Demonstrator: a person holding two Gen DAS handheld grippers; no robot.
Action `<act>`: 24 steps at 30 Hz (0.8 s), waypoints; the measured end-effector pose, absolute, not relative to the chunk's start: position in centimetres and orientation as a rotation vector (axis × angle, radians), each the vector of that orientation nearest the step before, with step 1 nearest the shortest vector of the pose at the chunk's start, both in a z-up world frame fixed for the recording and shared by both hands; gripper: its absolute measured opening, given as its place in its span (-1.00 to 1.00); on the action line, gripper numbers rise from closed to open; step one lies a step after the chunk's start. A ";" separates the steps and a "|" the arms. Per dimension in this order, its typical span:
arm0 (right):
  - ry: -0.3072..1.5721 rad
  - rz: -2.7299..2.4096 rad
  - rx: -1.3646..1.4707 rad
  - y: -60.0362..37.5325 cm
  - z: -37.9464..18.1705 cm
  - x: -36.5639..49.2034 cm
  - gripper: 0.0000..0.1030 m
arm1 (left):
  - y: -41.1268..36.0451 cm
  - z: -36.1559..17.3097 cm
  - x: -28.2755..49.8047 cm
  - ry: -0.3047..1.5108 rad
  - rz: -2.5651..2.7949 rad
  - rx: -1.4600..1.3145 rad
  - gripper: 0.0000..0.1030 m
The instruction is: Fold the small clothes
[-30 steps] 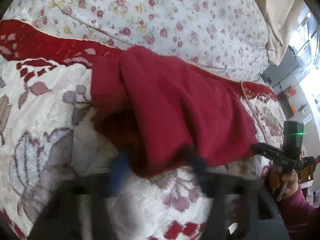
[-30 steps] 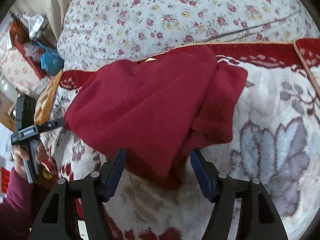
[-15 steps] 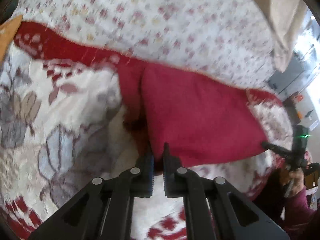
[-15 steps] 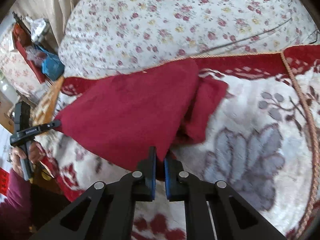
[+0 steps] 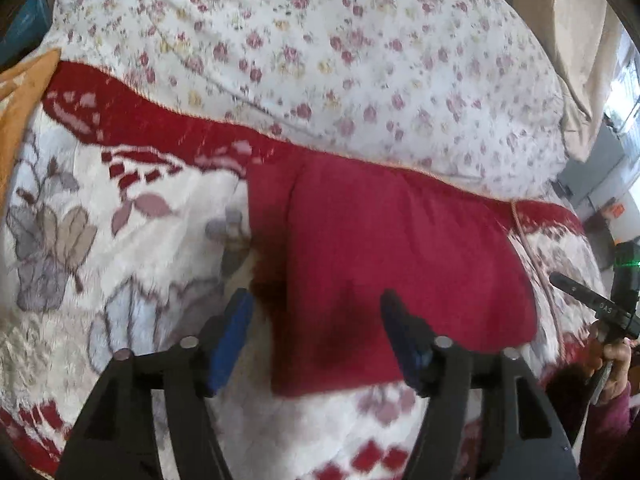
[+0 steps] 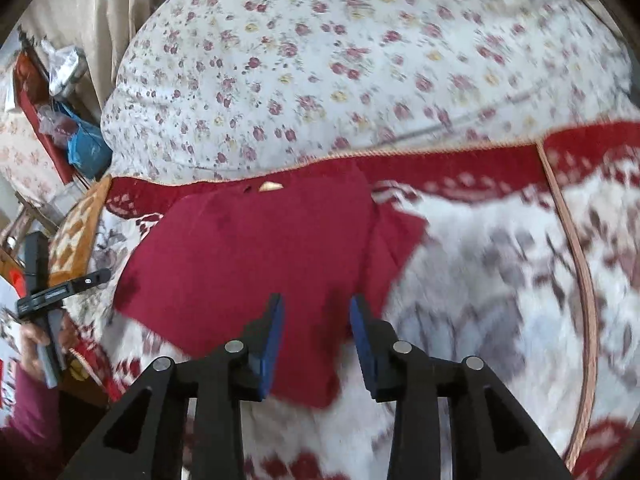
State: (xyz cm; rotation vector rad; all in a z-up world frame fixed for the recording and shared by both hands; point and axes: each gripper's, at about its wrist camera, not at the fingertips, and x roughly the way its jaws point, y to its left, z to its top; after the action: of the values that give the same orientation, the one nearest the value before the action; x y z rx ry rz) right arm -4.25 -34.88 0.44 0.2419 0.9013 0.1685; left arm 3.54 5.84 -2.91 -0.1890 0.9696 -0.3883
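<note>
A dark red garment (image 5: 392,256) lies folded flat on a white and red floral blanket (image 5: 120,240); it also shows in the right wrist view (image 6: 256,256). My left gripper (image 5: 316,308) is open, its blue pads straddling the garment's near left corner just above the cloth. My right gripper (image 6: 316,312) is open with a narrower gap, over the garment's near right edge. A folded flap (image 6: 396,240) sticks out on the garment's right side. Each view shows the other gripper in a hand at the frame edge.
A white quilt with small pink flowers (image 5: 320,60) bulges behind the blanket. An orange patterned cushion (image 6: 76,236) lies at the left. Clutter and a blue bag (image 6: 84,144) sit at the far left by a beige curtain (image 6: 100,8).
Both grippers were open a second ago, shut on the garment's near edge half a second ago, and have now opened and let it go. The garment lies flatter.
</note>
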 end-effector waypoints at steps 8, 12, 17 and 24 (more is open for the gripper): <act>1.008 0.020 0.189 -32.6 -5.5 7.1 -0.28 | 3.8 -7.1 8.7 1.037 -0.149 -0.120 0.38; 0.986 -0.013 0.150 -33.4 -7.4 8.9 -0.30 | 4.6 -8.5 9.6 1.069 -0.123 -0.169 0.62; 0.961 0.004 0.105 -30.8 -3.9 7.9 -0.09 | 4.9 -7.7 9.0 1.064 -0.105 -0.183 0.62; 0.962 0.367 0.007 -17.8 -2.4 10.1 0.02 | 5.6 -6.6 7.8 1.058 -0.098 -0.189 0.62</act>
State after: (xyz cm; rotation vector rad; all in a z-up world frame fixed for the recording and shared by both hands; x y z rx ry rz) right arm 10.12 -17.83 -2.38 0.0073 0.9615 0.3668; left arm 7.83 5.61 -6.63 -0.1890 1.0577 -0.0978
